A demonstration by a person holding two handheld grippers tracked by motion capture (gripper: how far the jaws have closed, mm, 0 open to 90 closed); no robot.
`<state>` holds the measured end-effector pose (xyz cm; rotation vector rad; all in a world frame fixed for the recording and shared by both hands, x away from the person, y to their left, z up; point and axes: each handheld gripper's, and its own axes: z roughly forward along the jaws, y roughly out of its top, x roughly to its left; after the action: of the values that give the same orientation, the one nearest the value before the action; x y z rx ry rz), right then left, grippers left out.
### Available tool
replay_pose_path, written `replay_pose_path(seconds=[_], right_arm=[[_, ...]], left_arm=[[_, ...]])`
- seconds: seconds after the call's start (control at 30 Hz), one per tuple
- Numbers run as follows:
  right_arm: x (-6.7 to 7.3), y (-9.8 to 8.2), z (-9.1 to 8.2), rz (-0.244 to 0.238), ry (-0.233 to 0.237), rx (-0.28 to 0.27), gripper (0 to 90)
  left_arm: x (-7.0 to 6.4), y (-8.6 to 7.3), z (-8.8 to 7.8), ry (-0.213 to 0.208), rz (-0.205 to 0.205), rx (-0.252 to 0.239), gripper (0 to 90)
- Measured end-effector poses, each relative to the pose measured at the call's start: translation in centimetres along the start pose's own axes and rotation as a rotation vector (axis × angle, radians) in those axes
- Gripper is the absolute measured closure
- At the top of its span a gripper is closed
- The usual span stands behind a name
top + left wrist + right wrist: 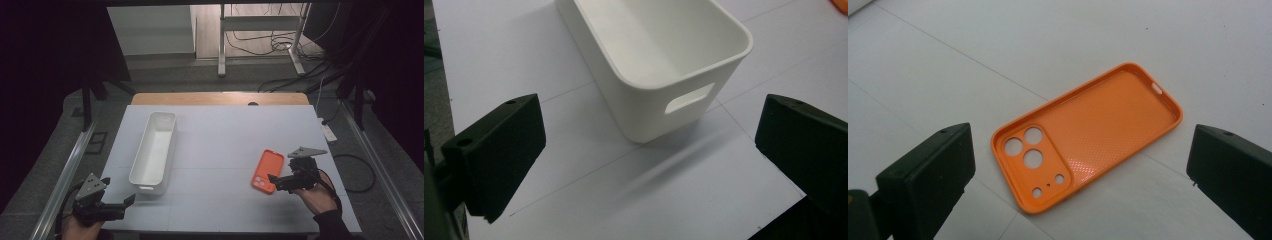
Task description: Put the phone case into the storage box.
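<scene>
Two tools sit spread: your right tool (pixel 274 178) hovers at the orange phone case (pixel 268 170) lower right, your left tool (pixel 129 200) near the white bin (pixel 155 150) lower left.

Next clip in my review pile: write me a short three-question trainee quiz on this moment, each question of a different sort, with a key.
1. True or false: the orange silicone phone case lies inner side up on the white table.
2. Which gripper has the case in front of its jaws? A) left gripper B) right gripper
3. Fill in: the long white plastic bin has a ___ cut into its near end wall.

Key: 1 true, its dotted inner face and raised rim show. 2 B, with both jaws spread and nothing between them. 3 handle slot, seen in the left gripper view.
</scene>
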<state>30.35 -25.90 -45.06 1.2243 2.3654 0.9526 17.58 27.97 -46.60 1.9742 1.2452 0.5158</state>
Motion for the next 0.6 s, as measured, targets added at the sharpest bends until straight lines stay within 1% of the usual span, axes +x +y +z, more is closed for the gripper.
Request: replay_pose_path(seconds=[0.07, 0.23, 0.5, 0.6], right_arm=[[-0.1, 0.1, 0.2, -0.002, -0.002, 0.000, 0.0], [-0.4, 0.5, 0.7, 0.016, -0.001, 0.000, 0.0], [-0.7, 1.2, 1.8, 0.006, -0.006, 0.001, 0.0], [-0.7, 1.5, 2.2, 0.004, -0.013, 0.014, 0.0]], left_arm=[[0.0, 0.0, 0.0, -0.001, 0.000, 0.001, 0.7], [0.0, 0.0, 0.0, 0.000, 0.003, 0.002, 0.8], [0.0, 0.0, 0.0, 0.000, 0.005, 0.003, 0.9], [0.0, 0.0, 0.0, 0.000, 0.007, 0.003, 0.8]])
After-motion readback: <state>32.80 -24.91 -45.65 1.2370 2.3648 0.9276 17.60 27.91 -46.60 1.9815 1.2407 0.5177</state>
